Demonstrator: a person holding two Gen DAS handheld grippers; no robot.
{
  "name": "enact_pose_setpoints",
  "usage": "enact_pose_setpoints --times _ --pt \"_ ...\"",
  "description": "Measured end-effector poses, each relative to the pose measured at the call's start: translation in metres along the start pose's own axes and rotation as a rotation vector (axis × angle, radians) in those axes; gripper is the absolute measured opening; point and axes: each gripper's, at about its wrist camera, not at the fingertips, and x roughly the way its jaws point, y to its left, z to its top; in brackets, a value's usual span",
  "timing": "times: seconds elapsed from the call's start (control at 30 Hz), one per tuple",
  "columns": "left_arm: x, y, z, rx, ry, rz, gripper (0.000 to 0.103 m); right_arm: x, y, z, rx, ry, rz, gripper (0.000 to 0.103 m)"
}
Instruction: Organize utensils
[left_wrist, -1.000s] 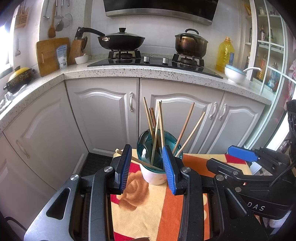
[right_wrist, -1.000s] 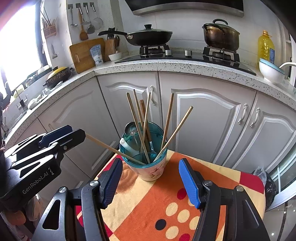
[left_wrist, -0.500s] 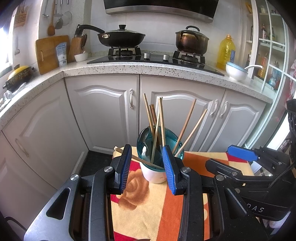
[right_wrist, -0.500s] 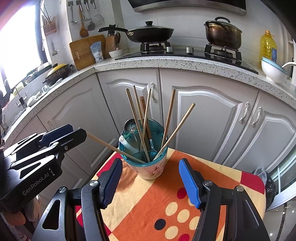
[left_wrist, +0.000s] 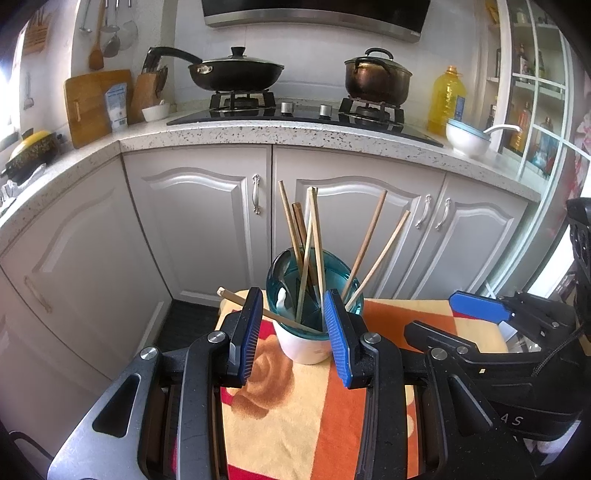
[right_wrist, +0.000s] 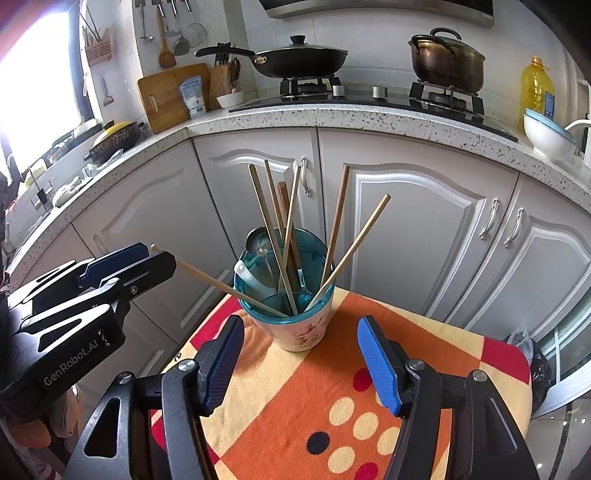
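A black lidded pan (right_wrist: 301, 59) sits at eleven o'clock on the hob, a dark pot (right_wrist: 447, 61) at one, yellow oil bottle (right_wrist: 537, 88) at two.

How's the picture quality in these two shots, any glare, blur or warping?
Left wrist view: sharp, evenly lit; the fisheye bows the countertop and blacks out the corners. Right wrist view: the window at upper left is blown out white, with a reddish flare at the corner; the cup and chopsticks stay crisp, no motion blur.
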Motion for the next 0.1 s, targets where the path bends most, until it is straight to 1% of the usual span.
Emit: enact_pose_setpoints --times 0.1 --pt "0.0018 -0.0007 -0.0006 0.0 0.003 -0.004 0.035 0.002 -0.0011 -0.0009 0.002 0.004 0.0 0.062"
